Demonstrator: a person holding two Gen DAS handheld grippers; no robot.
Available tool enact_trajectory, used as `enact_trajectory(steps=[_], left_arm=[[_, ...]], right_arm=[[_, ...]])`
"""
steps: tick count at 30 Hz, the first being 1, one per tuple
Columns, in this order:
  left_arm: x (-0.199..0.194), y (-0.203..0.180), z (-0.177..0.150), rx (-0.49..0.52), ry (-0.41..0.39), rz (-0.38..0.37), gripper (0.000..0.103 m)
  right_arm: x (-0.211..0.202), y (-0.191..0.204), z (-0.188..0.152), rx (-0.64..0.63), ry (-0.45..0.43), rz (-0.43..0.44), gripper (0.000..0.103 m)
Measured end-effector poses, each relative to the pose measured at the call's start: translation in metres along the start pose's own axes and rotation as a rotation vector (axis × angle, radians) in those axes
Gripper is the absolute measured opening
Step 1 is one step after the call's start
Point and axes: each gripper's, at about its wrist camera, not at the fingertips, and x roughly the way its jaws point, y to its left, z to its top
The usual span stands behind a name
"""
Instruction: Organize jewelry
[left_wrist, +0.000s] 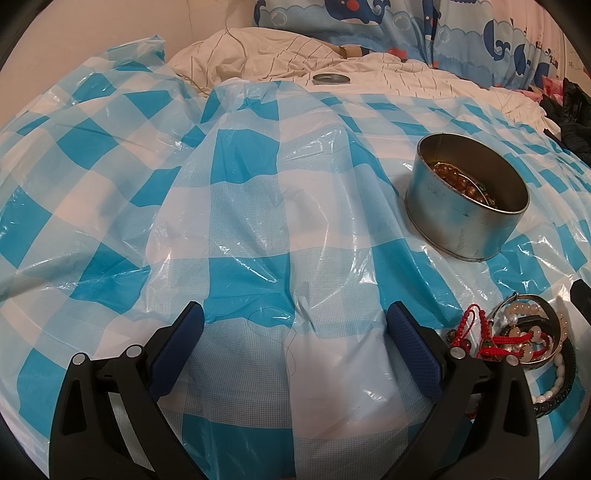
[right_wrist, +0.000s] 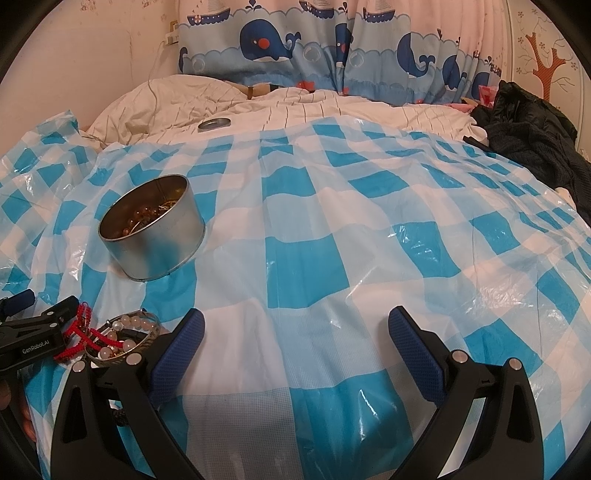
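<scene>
A round metal tin (left_wrist: 466, 199) stands on the blue-and-white checked plastic sheet (left_wrist: 258, 206) and holds amber beads and other jewelry. It also shows in the right wrist view (right_wrist: 155, 230). A pile of jewelry (left_wrist: 517, 339), with red cords, pearl and pink bead bracelets and dark bangles, lies near the front; it shows in the right wrist view (right_wrist: 118, 338) too. My left gripper (left_wrist: 295, 325) is open and empty, left of the pile. My right gripper (right_wrist: 295, 325) is open and empty, right of the pile.
A striped white quilt (right_wrist: 258, 107) lies behind the sheet with a round metal lid (right_wrist: 213, 124) on it. Whale-print curtains (right_wrist: 332, 48) hang at the back. Dark clothes (right_wrist: 532, 125) sit at the right edge. A cable (right_wrist: 155, 74) runs down the wall.
</scene>
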Motion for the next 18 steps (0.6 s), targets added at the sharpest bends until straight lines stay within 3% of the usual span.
enact_trajectory(steps=[18], left_arm=[[0.0004, -0.001, 0.0, 0.001, 0.0, 0.002, 0.095]], right_arm=[[-0.0003, -0.0005, -0.0015, -0.001, 0.008, 0.006, 0.095]])
